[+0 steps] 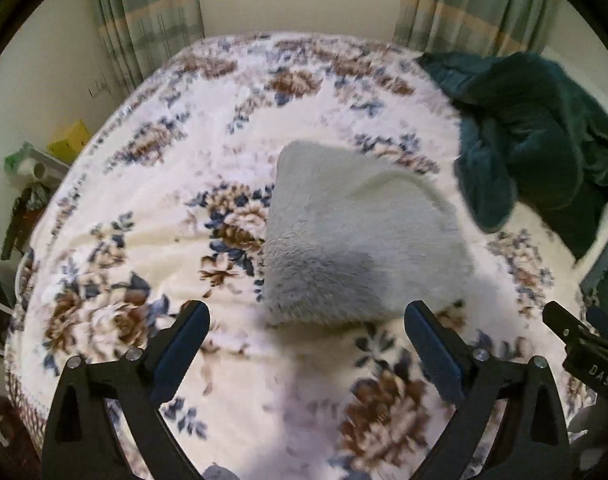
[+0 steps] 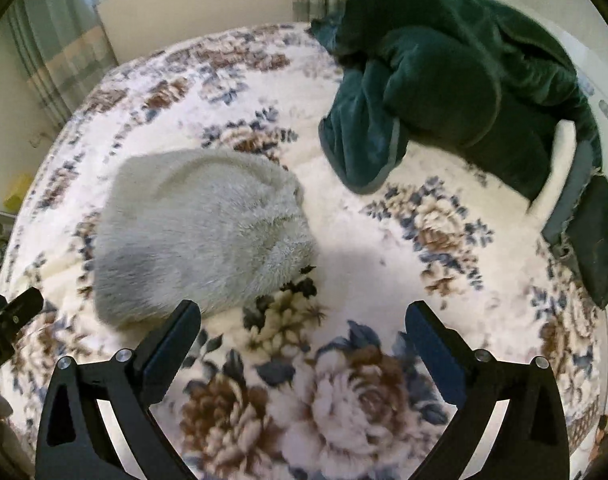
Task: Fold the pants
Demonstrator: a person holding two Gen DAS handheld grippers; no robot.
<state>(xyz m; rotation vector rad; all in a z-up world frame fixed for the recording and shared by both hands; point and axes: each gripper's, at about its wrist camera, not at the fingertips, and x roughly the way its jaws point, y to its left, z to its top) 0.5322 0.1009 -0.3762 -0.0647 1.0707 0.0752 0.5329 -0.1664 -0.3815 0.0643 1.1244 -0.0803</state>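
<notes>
Pants (image 2: 199,232), pale grey fleece, lie folded in compact bundle on floral bed blanket (image 2: 344,380). Left gripper (image 1: 306,336) and right gripper (image 2: 301,334) hover near, jaws apart, empty. Folding seems done; next likely dark green garment (image 2: 456,92) heaped beyond.

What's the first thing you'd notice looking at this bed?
A fluffy pale grey bundle, probably the folded pants, sits in the middle of the flowery blanket. A crumpled dark green garment is heaped at the far right. Both grippers, left and right, are open and empty near the bundle.
</notes>
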